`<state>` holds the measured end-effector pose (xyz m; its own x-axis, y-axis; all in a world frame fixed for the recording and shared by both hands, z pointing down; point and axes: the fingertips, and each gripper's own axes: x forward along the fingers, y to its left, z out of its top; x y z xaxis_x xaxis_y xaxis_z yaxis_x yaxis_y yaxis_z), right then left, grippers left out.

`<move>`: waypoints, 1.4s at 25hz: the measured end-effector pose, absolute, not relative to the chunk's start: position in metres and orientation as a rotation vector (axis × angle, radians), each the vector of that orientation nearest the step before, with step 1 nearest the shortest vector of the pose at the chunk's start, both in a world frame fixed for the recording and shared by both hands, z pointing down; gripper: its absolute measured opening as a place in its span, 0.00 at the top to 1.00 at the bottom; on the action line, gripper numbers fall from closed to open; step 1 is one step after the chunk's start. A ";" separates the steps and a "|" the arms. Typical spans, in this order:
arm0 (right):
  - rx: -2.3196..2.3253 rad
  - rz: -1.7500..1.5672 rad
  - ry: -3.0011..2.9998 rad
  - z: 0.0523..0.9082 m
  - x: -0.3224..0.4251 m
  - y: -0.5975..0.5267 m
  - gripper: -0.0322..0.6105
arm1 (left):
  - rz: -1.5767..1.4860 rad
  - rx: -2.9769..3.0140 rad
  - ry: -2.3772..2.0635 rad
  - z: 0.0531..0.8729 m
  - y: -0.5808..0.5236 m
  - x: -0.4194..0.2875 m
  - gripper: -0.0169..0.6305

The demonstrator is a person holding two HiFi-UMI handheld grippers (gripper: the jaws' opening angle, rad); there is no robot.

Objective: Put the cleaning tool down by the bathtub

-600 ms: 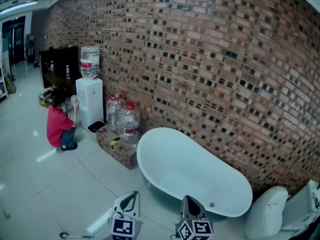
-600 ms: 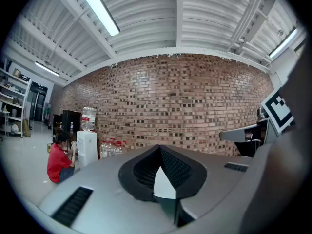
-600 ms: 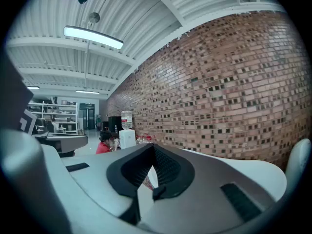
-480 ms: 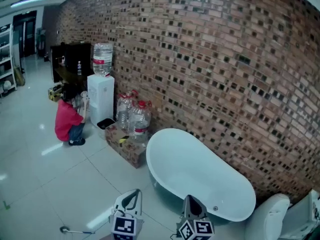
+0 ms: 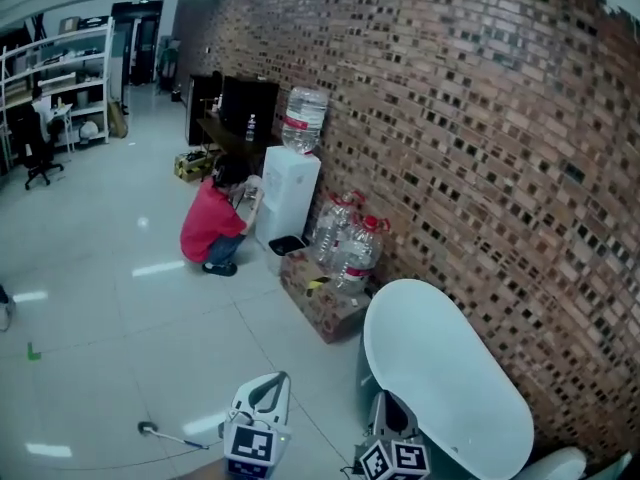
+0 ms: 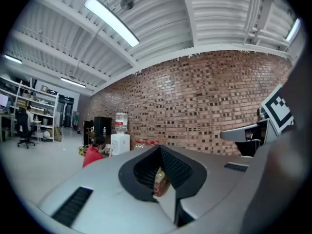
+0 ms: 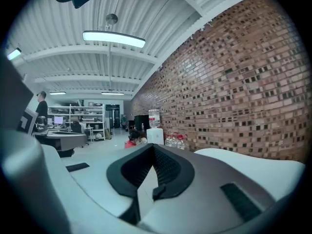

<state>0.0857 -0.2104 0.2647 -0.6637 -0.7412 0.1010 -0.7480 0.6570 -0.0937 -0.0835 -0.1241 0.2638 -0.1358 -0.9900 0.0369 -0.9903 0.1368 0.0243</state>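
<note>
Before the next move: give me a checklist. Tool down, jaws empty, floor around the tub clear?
1. Left gripper empty: ok. The jaws are together with nothing between them.
2. Right gripper empty: ok. The jaws are together with nothing between them.
3. Cleaning tool released: ok. It lies flat on the floor tiles, apart from both grippers.
4. Tool by the bathtub: cannot tell. It lies left of the left gripper, the tub is to the right, and they do not touch.
5. Bystander clear: ok. The person in red crouches at the water dispenser, well away.
</note>
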 end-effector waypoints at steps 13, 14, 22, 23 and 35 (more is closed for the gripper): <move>0.727 0.280 -2.984 0.266 -0.018 -0.169 0.93 | 0.127 1.600 -2.646 0.247 -0.029 -0.146 0.97; 0.695 0.278 -2.991 0.268 -0.023 -0.170 0.93 | 0.132 1.561 -2.668 0.246 -0.023 -0.150 0.97; 0.466 0.220 -3.006 0.276 -0.083 -0.138 0.93 | 0.137 1.314 -2.772 0.261 0.035 -0.193 0.97; 0.447 0.218 -3.003 0.276 -0.093 -0.130 0.93 | 0.126 1.289 -2.785 0.260 0.046 -0.201 0.97; 0.067 0.162 -3.019 0.280 -0.242 0.010 0.93 | 0.048 0.945 -2.904 0.278 0.197 -0.316 0.97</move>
